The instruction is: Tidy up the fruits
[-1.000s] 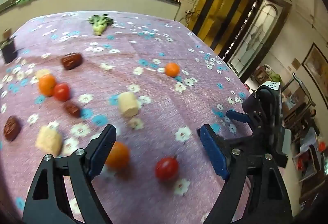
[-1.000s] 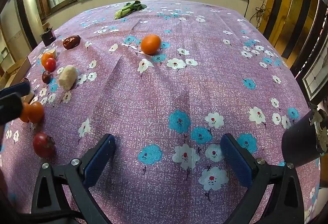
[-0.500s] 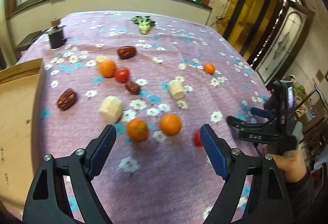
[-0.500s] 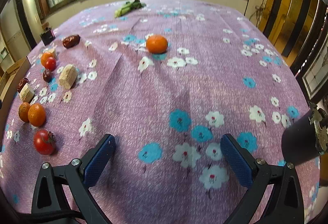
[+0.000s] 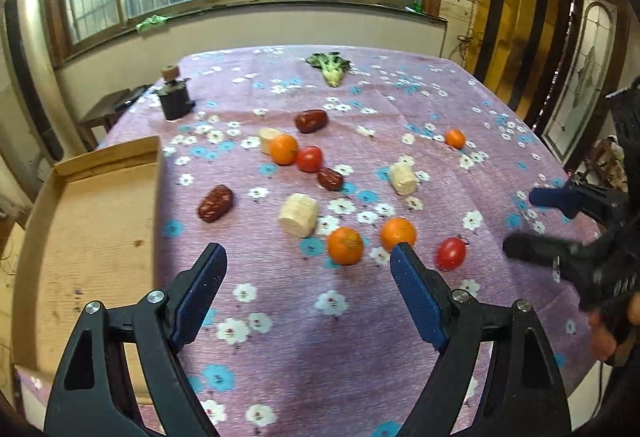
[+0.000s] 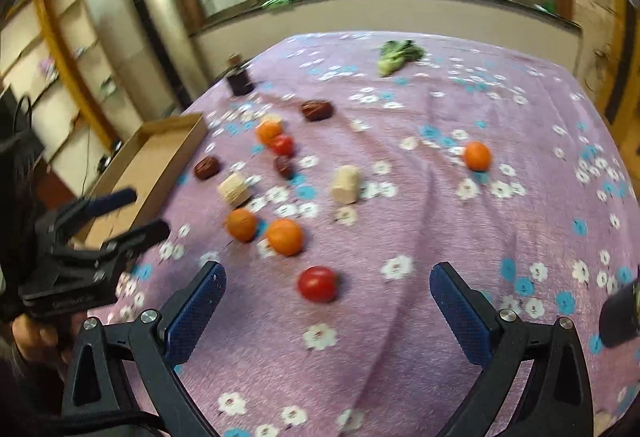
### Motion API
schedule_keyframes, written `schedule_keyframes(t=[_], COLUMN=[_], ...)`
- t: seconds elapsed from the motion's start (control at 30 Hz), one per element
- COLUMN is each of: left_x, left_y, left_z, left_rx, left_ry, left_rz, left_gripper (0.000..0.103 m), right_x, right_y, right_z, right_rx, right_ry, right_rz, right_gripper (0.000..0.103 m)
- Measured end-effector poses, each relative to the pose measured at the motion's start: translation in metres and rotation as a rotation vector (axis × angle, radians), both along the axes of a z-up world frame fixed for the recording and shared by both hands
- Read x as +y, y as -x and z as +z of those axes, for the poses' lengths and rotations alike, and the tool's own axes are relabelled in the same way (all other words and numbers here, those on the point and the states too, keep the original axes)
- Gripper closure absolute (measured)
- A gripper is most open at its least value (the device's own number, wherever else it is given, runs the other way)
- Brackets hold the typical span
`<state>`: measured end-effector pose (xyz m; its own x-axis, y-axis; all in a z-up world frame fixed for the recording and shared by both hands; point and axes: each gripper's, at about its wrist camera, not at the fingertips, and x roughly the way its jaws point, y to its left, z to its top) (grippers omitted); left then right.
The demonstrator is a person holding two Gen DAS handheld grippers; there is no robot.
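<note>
Fruit lies scattered on the purple flowered cloth. Two oranges and a tomato sit just ahead of my left gripper, which is open and empty. Farther back are another orange, a tomato, a small orange and several red dates. My right gripper is open above the cloth, the near tomato lying between its fingers' line, untouched. Each gripper shows in the other's view: right, left.
A shallow cardboard tray lies at the table's left edge. Pale cylindrical chunks sit among the fruit. A green vegetable and a dark jar stand at the far side. Table edges fall away left and right.
Both grippers have drawn back and risen from the cloth. The right one has swung left, so the fruit cluster and tray now fill its view. Both stayed open and empty.
</note>
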<state>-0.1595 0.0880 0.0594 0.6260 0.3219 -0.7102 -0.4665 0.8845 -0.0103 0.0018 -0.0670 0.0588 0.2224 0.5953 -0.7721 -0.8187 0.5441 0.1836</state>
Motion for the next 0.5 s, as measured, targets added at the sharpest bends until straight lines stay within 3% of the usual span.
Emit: schedule_keyframes(t=[0.1,0.5], left_x=[0.004,0.007], left_y=[0.004,0.016], left_z=[0.000,0.004], left_rx=[0.012,-0.001], left_ry=[-0.013,-0.031], left_rz=[0.021,0.048], left_gripper=[0.019,0.019], right_x=[0.012,0.021], right_y=[0.012,0.032], right_z=[-0.001,0.006], right_rx=[-0.007,-0.075], right_ry=[0.076,0.075], right_rz=[0.024,0.095], right_gripper=[0.000,0.000])
